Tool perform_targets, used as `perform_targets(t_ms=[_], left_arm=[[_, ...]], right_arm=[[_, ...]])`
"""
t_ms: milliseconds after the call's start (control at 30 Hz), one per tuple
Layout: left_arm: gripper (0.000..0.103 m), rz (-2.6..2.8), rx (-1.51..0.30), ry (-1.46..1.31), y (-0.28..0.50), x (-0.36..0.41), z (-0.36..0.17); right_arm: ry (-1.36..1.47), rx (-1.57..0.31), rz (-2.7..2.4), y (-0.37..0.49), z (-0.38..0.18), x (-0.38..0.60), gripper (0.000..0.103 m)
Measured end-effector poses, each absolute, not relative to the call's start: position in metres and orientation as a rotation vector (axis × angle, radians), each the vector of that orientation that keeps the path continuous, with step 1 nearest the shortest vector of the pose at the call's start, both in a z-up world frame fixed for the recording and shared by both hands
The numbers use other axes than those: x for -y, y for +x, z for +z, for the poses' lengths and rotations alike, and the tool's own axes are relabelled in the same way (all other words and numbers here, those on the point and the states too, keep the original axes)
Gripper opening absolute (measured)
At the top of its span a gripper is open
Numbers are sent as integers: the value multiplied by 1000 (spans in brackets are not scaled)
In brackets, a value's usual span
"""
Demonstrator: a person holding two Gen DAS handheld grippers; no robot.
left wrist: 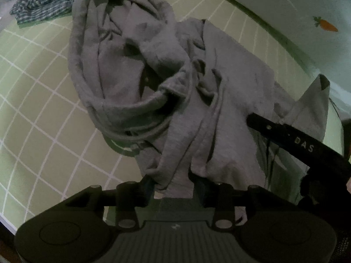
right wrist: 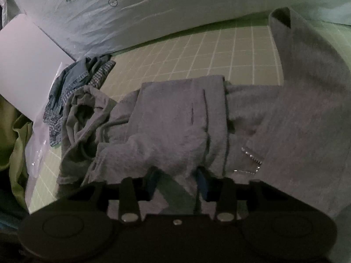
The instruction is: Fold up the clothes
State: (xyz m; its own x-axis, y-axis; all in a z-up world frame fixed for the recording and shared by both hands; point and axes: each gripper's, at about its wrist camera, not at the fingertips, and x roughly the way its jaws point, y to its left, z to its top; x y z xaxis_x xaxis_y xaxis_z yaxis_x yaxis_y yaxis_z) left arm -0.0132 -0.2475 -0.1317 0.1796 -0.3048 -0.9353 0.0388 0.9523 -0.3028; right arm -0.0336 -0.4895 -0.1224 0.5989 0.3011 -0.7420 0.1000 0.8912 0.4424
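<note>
Grey hoodie (left wrist: 197,92) bunched over green grid mat (left wrist: 43,100), part lifted, not flat. Hood w/ drawcord (left wrist: 122,65) slumped on far side in left view; zipper teeth (right wrist: 252,157) showing in right view, so zip-front.

Left gripper (left wrist: 173,184): clenched on a gathered fold of hoodie, cloth pinched between fingers and rising away from it. Right gripper (right wrist: 177,175): cloth stuffed between jaws, looks clamped on hoodie edge too, fingertips mostly buried. Right tool's black finger (left wrist: 296,140) also seen crossing right side of left view, against the cloth.

Handling (judgement): thick soft fleece, limp, no stiffness; sags and bunches where unsupported. Moderate wt for a garment, hood + sleeves drag. Not slippery, not fragile; zipper and cord could snag.

Grip pts (judgement): better at seams/hem/shoulder corners, well apart, so panel hangs taut; mid-panel pinch only gathers more folds. Layer count inside each pinch can't be told.

Checked blue cloth pile (right wrist: 72,92) at mat edge, apart from hoodie. White sheet w/ carrot print (left wrist: 324,25) beyond mat.

Fold stage: can't tell; hoodie crumpled now.
</note>
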Motion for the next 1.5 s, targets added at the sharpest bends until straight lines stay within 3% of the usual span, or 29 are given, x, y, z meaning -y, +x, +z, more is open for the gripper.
perform_targets(t_ms=[100,333,600,667,733,800,867,900,1033,1100,1167,1500], left_arm=[[44,-246,-1380,-221,-12,247,-132],[47,-248,-1385,-208,-12,248,-132],[50,-269,-1371,-218,-17,246,-134],[55,-275,-1373,-228,-18,245,-134],[59,-276,-1381,-233,-17,245,-135],[61,-273,-1386,-226,-15,249,-136],[64,-273,-1391,-216,-15,253,-136],[64,-274,-1394,-208,-14,255,-136],[62,-276,-1399,-181,-13,261,-137],[47,-265,-1396,-179,-13,258,-136],[24,-250,-1388,-211,-14,253,-133],[8,-248,-1357,-428,-29,197,-122]], right_arm=[[488,-918,130,-36,-122,497,7],[501,-780,54,-50,-92,527,4],[389,-289,-591,-90,11,660,3],[309,-251,-794,-100,25,695,4],[284,-312,-914,-103,22,717,13],[284,-374,-961,-107,12,725,55],[338,-417,-880,-113,-5,714,72],[367,-439,-838,-115,-13,709,75],[597,-578,-624,-107,-66,683,77],[678,-640,-558,-96,-87,668,78],[686,-686,-509,-83,-97,654,79],[608,-801,-476,-57,-115,623,85]])
